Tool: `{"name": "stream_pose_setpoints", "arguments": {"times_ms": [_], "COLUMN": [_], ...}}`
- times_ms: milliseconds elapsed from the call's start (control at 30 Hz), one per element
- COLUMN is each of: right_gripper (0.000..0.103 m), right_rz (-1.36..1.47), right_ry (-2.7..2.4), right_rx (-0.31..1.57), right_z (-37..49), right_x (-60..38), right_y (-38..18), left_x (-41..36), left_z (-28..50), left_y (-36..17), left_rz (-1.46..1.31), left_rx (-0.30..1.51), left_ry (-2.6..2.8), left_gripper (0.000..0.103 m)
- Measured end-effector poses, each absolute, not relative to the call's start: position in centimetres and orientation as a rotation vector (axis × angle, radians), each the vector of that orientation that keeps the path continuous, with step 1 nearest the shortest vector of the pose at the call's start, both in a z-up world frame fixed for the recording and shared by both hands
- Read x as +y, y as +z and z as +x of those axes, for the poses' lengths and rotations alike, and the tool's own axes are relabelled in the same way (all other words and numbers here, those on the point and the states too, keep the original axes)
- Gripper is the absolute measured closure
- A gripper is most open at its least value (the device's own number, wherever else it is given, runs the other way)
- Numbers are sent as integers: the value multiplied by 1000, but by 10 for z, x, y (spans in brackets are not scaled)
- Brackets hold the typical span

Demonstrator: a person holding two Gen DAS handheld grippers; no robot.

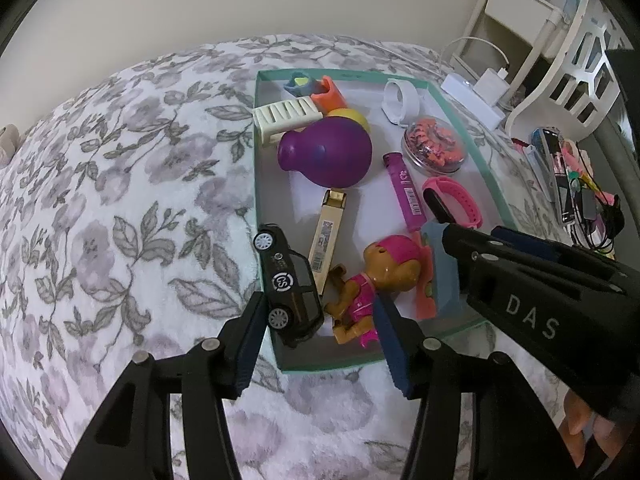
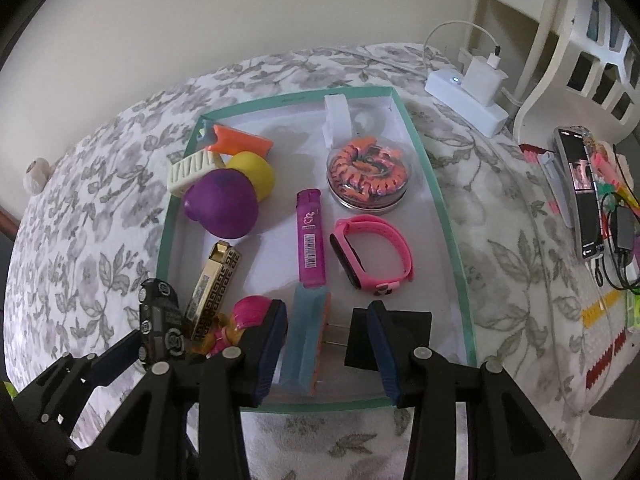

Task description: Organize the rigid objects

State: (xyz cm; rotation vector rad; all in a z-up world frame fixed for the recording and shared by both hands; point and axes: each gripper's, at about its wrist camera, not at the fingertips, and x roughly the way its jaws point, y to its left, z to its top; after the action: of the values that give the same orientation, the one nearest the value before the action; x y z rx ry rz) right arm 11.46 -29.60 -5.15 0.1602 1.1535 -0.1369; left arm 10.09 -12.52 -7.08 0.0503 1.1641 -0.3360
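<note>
**At the box's near corner: car let go**

Between the left gripper (image 1: 320, 332) pads, not pressed, the toy car (image 1: 289, 286) leans on the green box (image 1: 494, 196) rim, half inside. Right gripper (image 2: 326, 344) hangs open above a blue block (image 2: 304, 344). Next, probably, the left one lifts away carefully. Box lies on a flowered blanket (image 1: 120, 200); white wall behind.
</note>
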Motion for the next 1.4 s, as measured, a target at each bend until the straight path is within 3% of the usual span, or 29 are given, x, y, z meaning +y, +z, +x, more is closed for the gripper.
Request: {"name": "stream_pose_setpoints", "arguments": {"times_ms": [167, 533, 633, 767, 833, 867, 1067, 1267, 1400], "right_gripper": [57, 57, 57, 56, 47, 40, 29, 4, 0], "right_rz": [166, 194, 192, 194, 191, 191, 183, 181, 165], "right_ry": [-144, -170, -171, -162, -159, -155, -139, -117, -130], "right_rx": [1140, 1097, 1091, 1090, 1090, 1089, 1093, 1083, 1065], "right_z": [110, 91, 86, 79, 76, 75, 66, 58, 52], "right_x": [-296, -300, -298, -295, -292, -291, -283, -273, -268], "right_y": [-48, -39, -38, -38, -38, -38, -38, -37, -32], "left_x": [-118, -90, -76, -59, -51, -46, -26, -23, -21], "left_z": [97, 85, 86, 84, 84, 84, 77, 67, 64], "left_y": [-66, -50, -47, -46, -45, -45, -39, -37, -37], "left_rz": [12, -1, 4, -5, -28, -46, -92, -72, -47], "left_rx": [1163, 1117, 1095, 1072, 1069, 1066, 1032, 1036, 1052], "left_ry": [-348, -201, -130, -86, -77, -75, -48, -53, -23], "left_gripper": [41, 39, 25, 19, 5, 5, 0, 0, 0]}}
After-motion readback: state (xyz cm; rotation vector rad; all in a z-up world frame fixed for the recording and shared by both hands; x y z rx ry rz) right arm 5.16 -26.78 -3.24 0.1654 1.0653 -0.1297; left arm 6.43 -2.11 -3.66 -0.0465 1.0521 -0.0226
